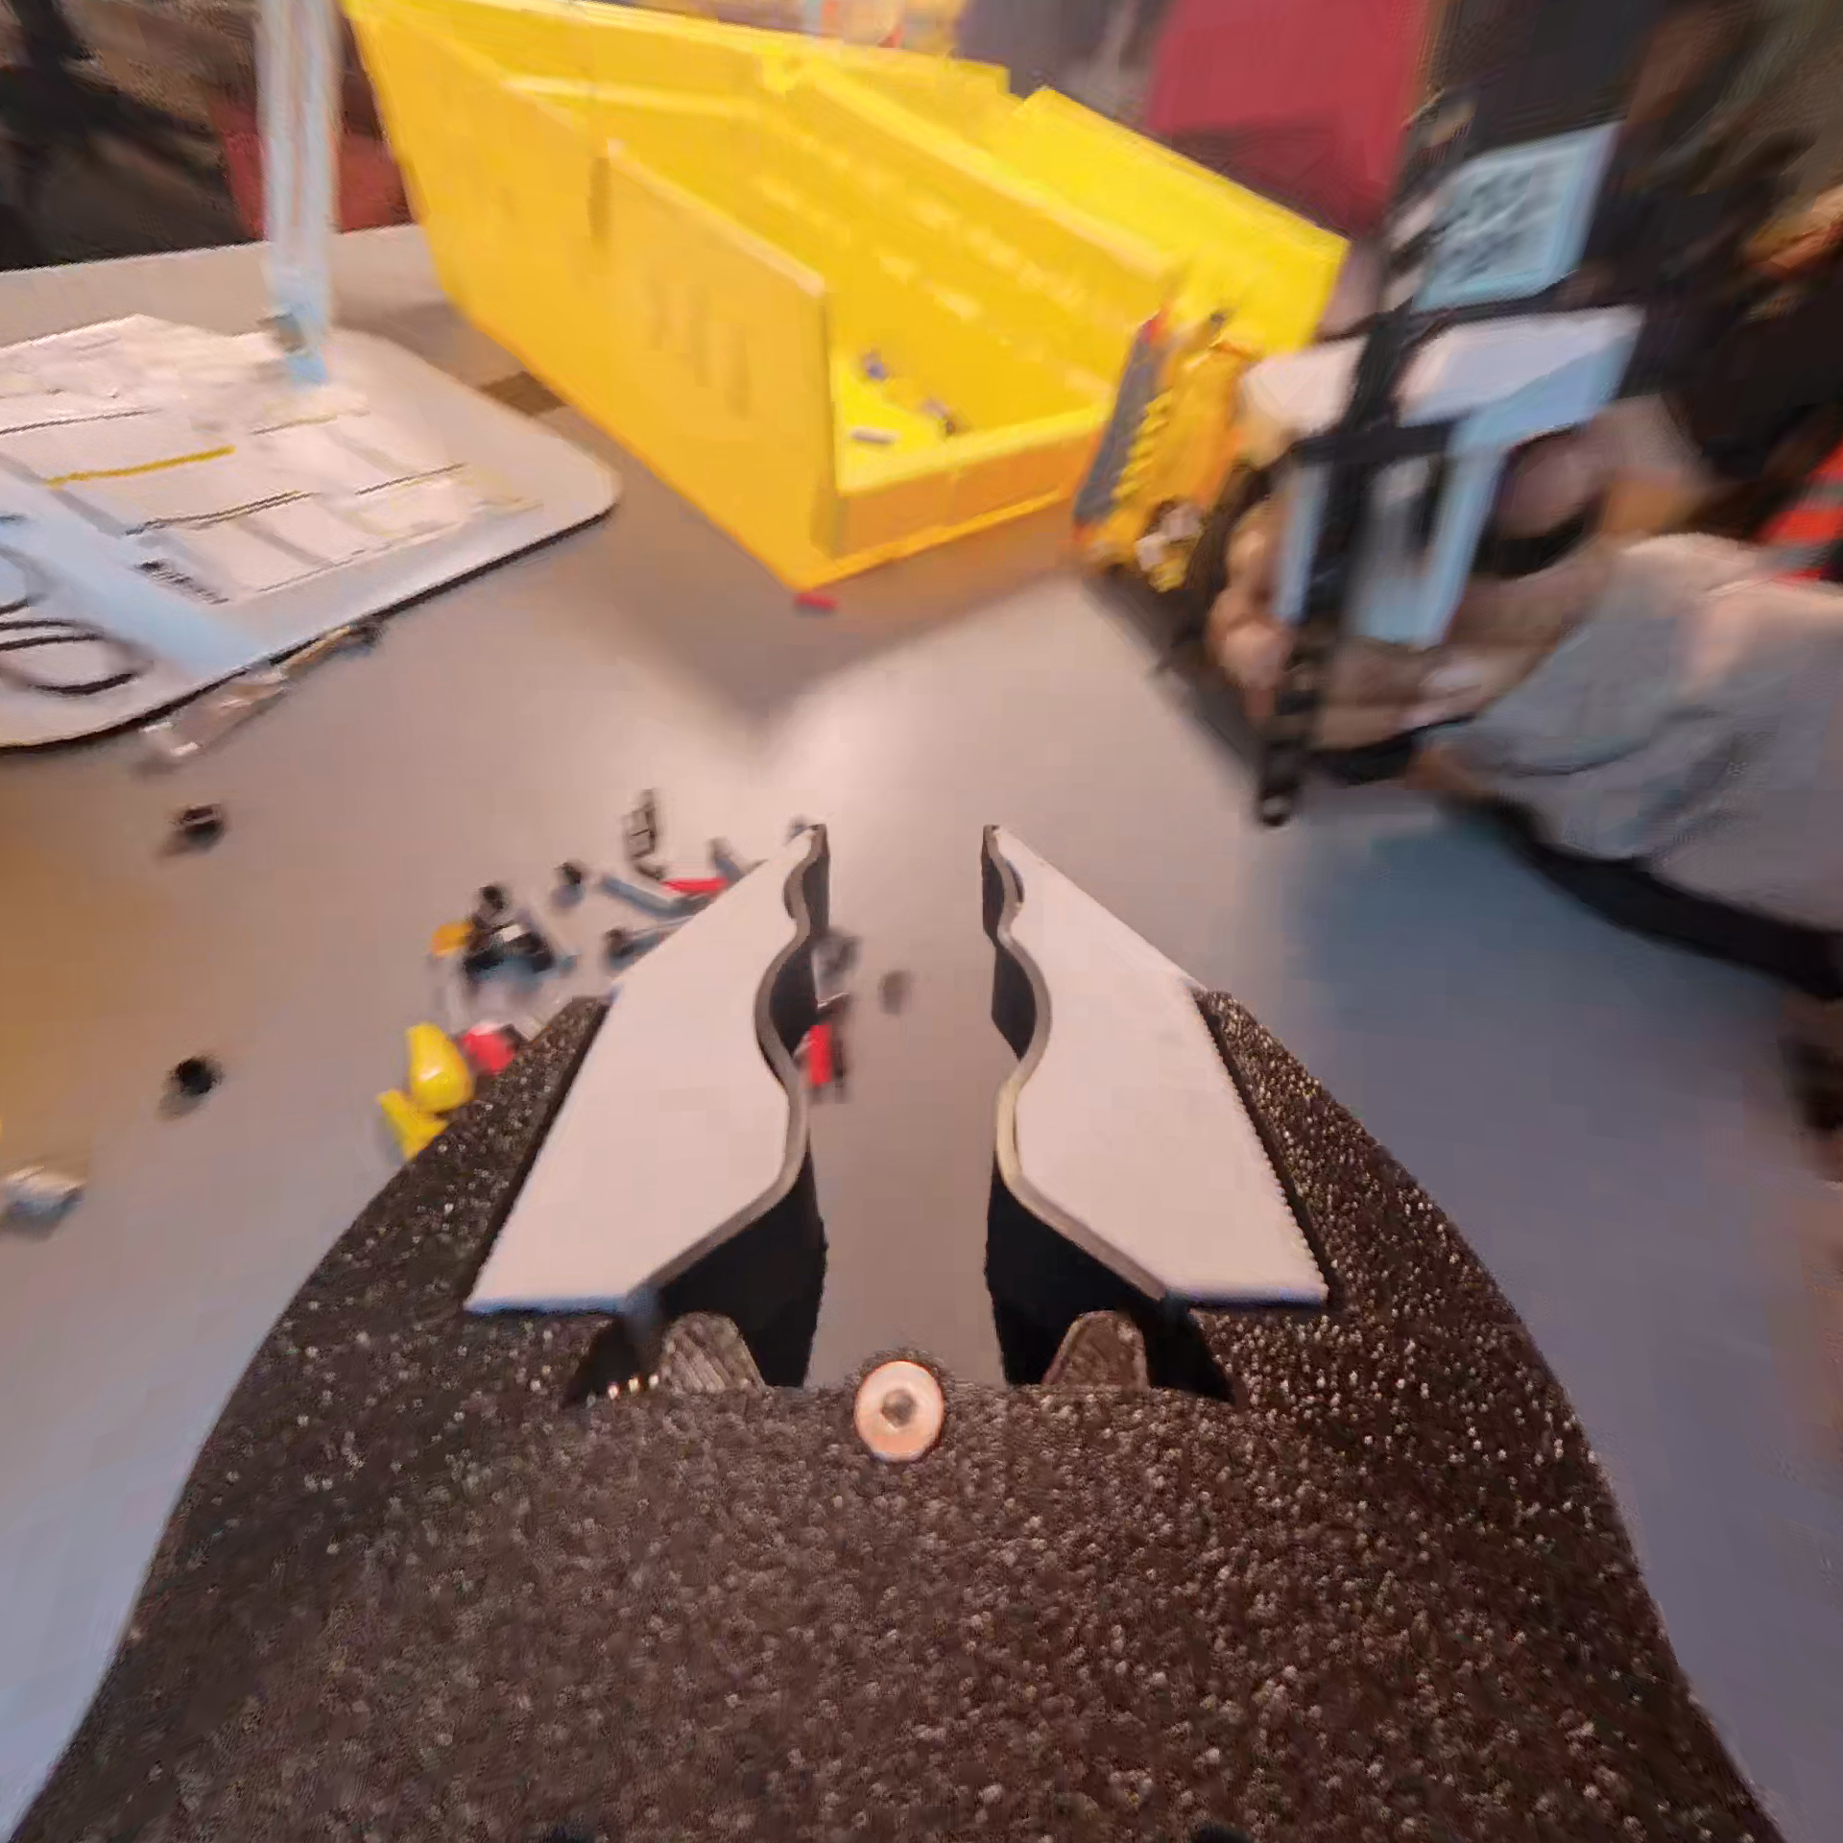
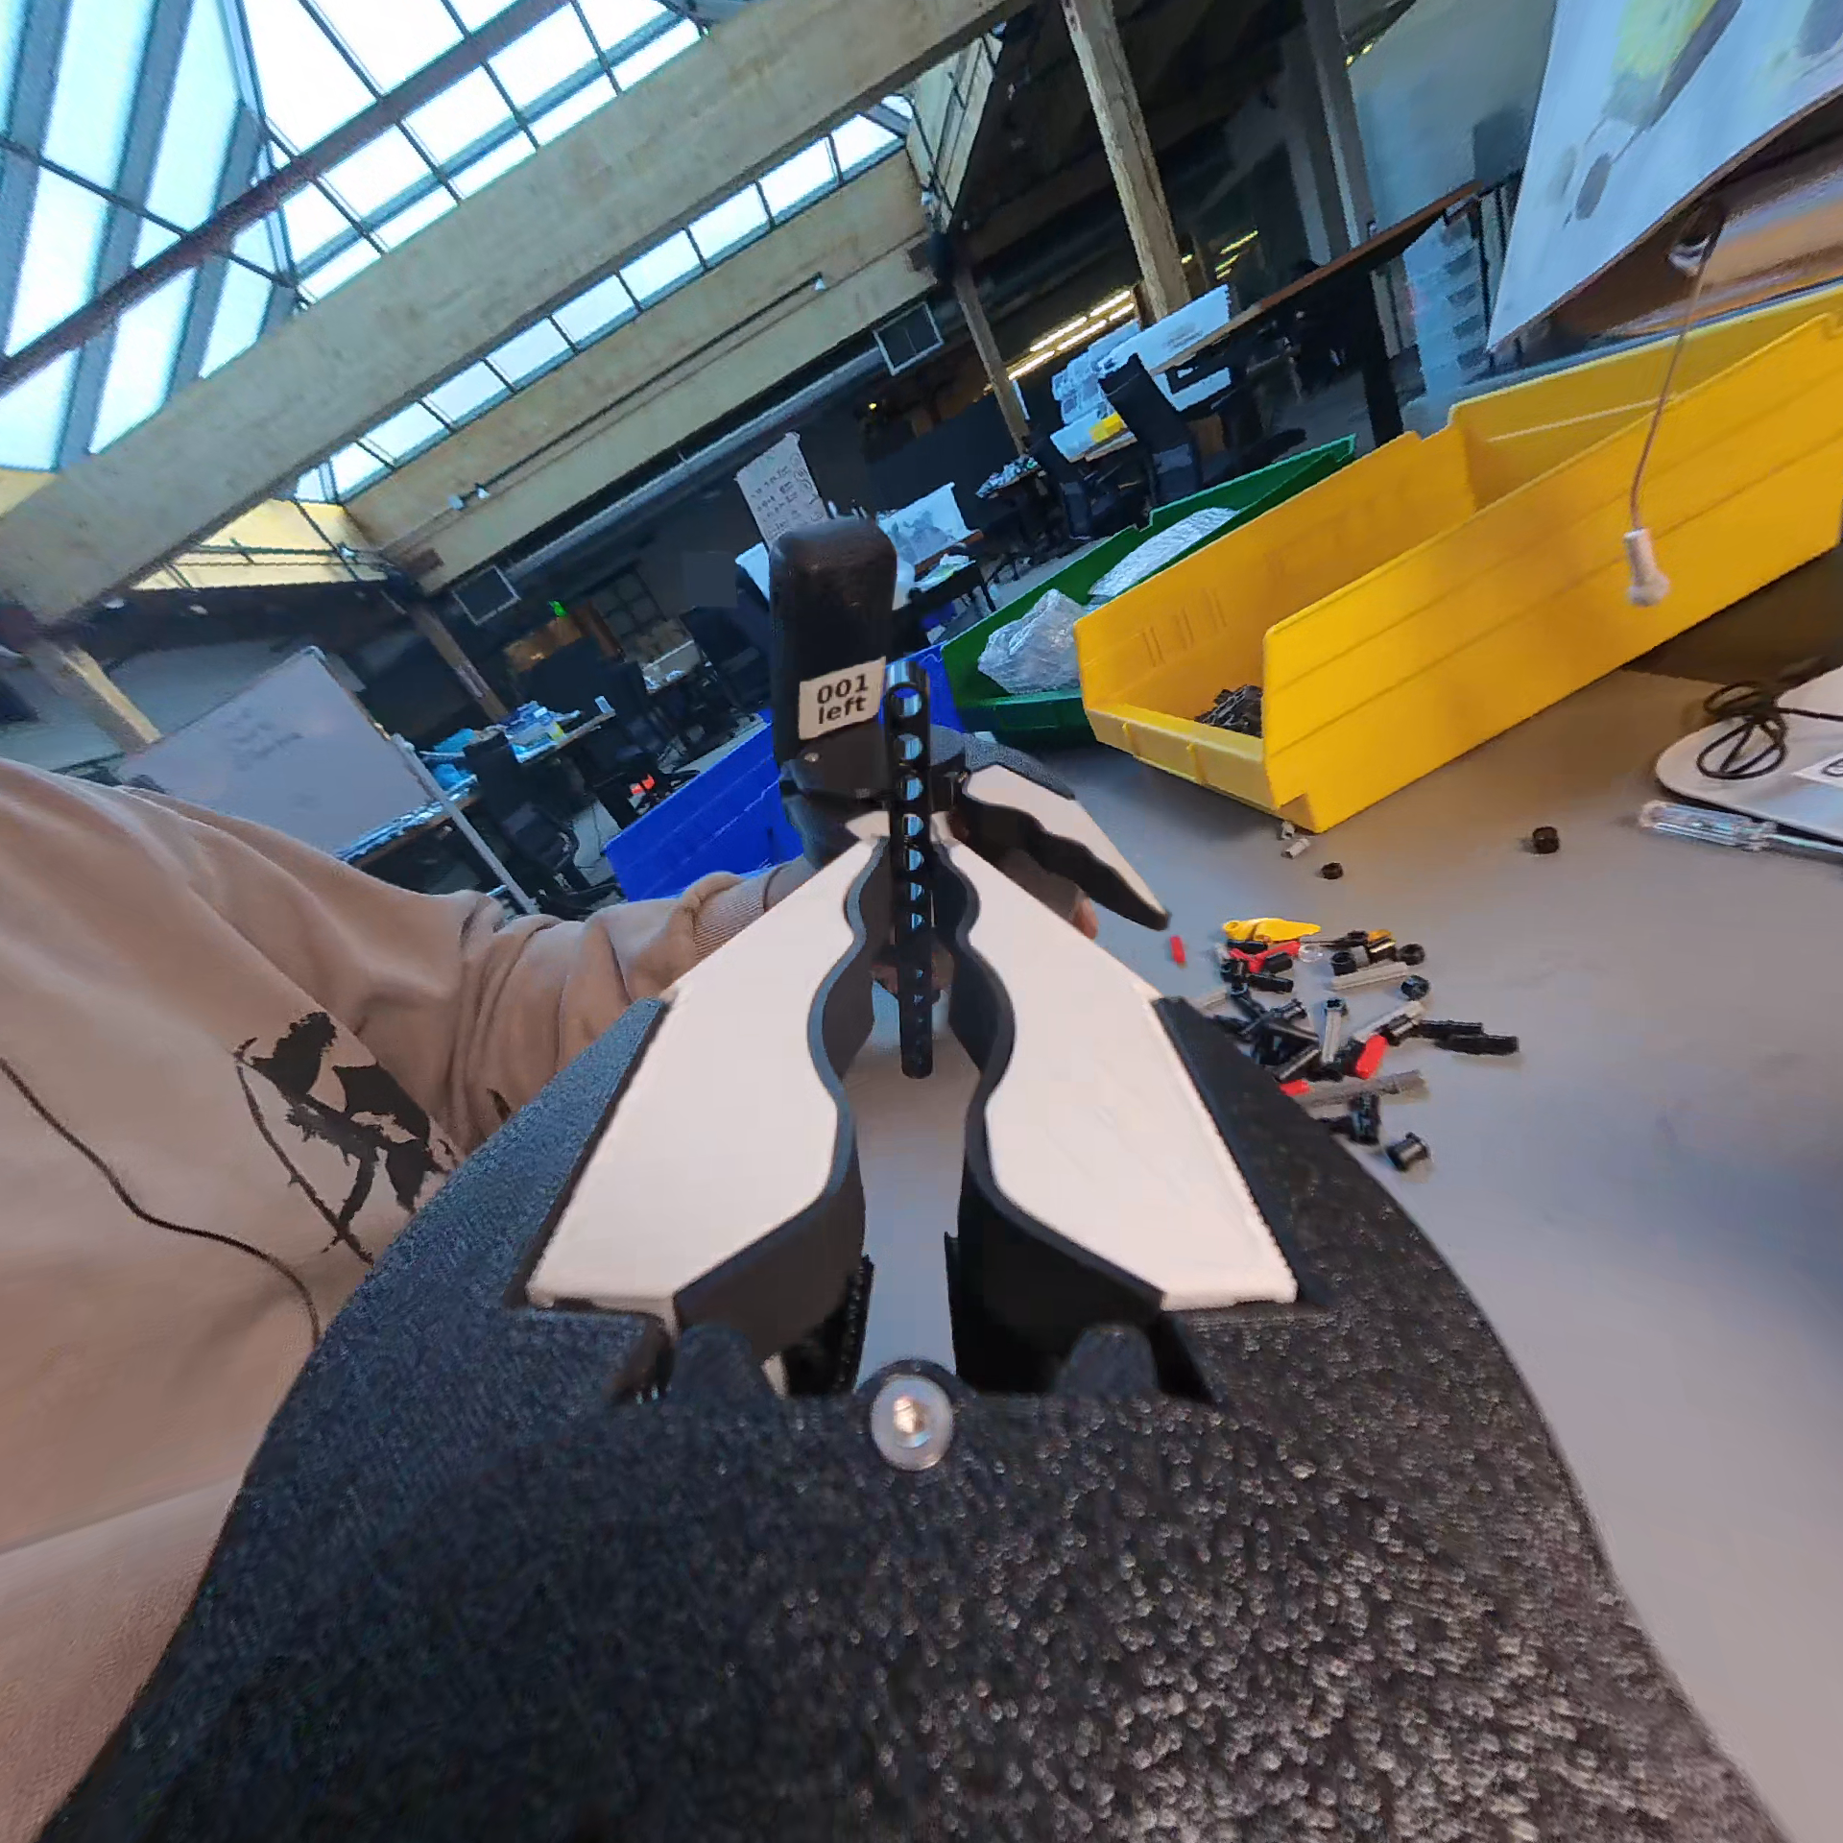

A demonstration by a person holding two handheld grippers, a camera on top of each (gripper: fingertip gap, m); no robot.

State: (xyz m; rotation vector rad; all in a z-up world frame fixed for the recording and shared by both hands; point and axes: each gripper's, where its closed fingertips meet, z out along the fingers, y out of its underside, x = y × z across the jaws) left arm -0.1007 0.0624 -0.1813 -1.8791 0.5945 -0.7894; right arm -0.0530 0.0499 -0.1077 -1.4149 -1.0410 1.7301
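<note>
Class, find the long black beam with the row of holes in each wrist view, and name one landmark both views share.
Left wrist view: black beam far right, hanging from the right gripper.
Right wrist view: centre, upright, clamped between the fingertips.
Shared landmark: the yellow bin.

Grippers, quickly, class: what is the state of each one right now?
Left gripper: open, holding nothing, above the loose small parts.
Right gripper: shut on the black holed beam.

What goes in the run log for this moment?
left gripper: open, empty | right gripper: shut on black holed beam | loose parts on table
</note>
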